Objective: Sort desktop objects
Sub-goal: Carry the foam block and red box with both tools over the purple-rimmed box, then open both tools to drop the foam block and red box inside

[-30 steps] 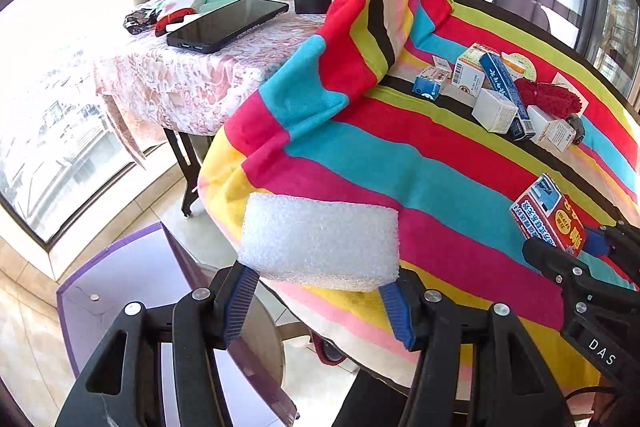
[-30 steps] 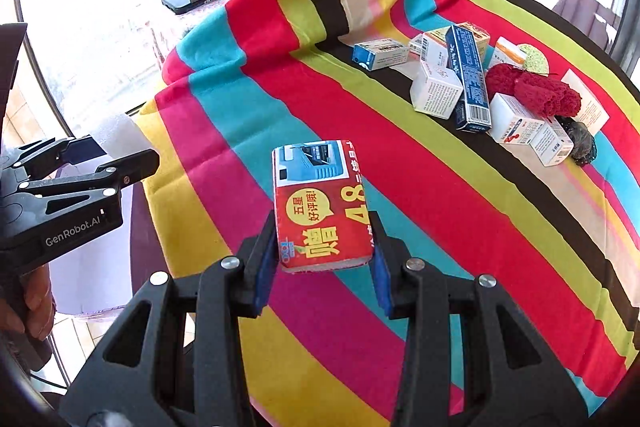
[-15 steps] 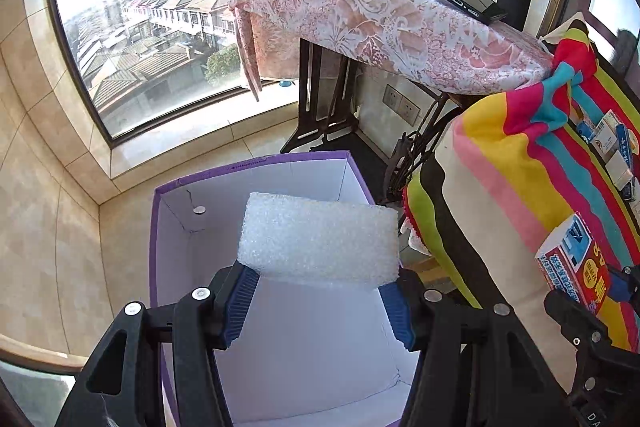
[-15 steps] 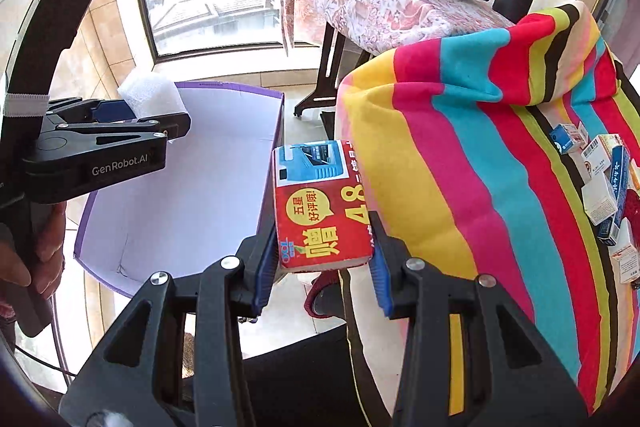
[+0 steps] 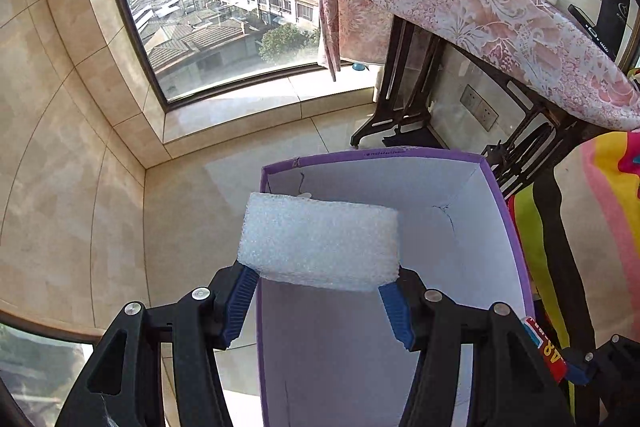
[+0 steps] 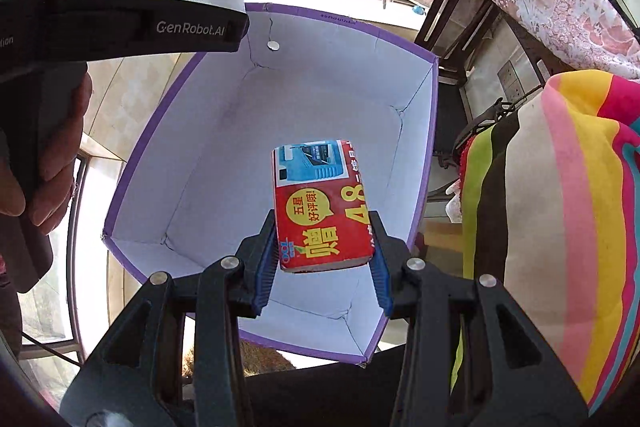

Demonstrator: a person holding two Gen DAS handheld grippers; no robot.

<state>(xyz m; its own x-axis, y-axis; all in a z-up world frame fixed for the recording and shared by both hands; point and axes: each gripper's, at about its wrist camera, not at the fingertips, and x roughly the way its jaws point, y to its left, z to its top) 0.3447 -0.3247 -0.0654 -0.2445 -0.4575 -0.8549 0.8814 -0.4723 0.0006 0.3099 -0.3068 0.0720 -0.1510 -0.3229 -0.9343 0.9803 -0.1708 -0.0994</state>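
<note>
White foam block (image 5: 320,245): held in the left tongs (image 5: 318,297), squeezed from both sides, up over the near edge of the box.
Red and blue paper packet (image 6: 322,207): pinched tight in the right tongs (image 6: 322,269), hanging over the middle of the box.
Purple box with white inside (image 6: 428,147): sits low on the floor next to the striped cloth (image 6: 568,207); nothing lies in the parts of it that show.
Done: both things are carried to the box.
Left: letting go, so they drop in; I think more trips will follow.
Hard to see: the near part of the box floor hides behind the tongs; the tabletop with other things is out of sight.
</note>
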